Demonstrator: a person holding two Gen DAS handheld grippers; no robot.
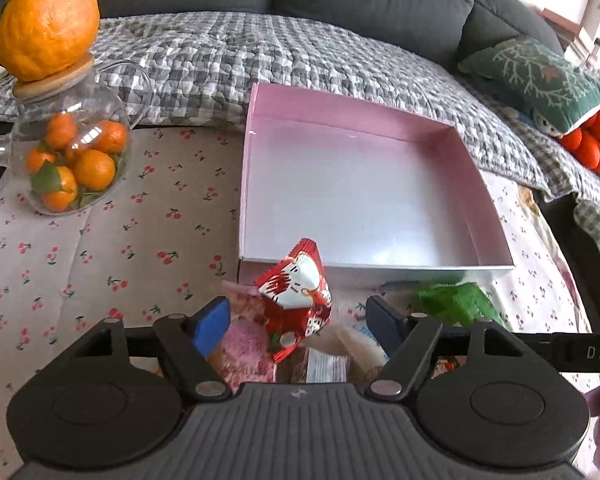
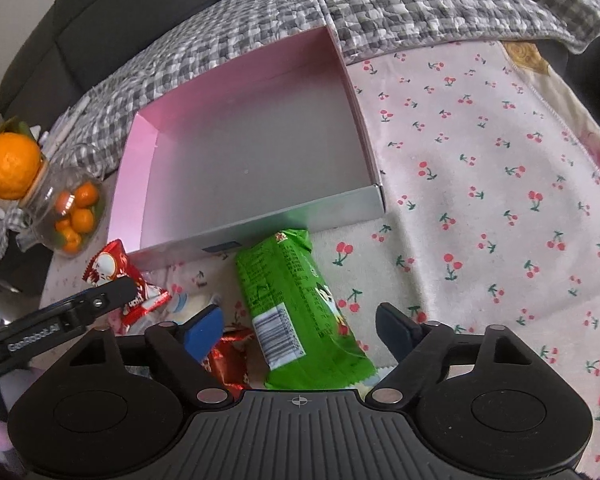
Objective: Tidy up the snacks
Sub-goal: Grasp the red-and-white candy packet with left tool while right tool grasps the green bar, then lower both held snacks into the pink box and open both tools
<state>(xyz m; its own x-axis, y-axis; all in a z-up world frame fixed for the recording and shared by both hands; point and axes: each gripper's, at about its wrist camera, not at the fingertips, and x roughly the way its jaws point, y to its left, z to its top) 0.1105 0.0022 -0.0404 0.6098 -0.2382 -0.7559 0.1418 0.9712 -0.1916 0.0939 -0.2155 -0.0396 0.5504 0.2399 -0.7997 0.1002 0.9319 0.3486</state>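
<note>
Red snack packet sits between the spread fingers of the left gripper, at 12 o'clock, its top overlapping the pink box rim. Green snack bag lies between the right gripper fingers, equally spread, ungripped, its far end touching the box.

A glass jar of small oranges, a large orange on its lid, stands at ten o'clock; a green cushion lies at two.

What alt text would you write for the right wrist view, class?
An open right hand-held gripper straddles a green snack packet lying before an empty pink-walled box on a cherry-print cloth. A red snack packet lies leftward.
</note>
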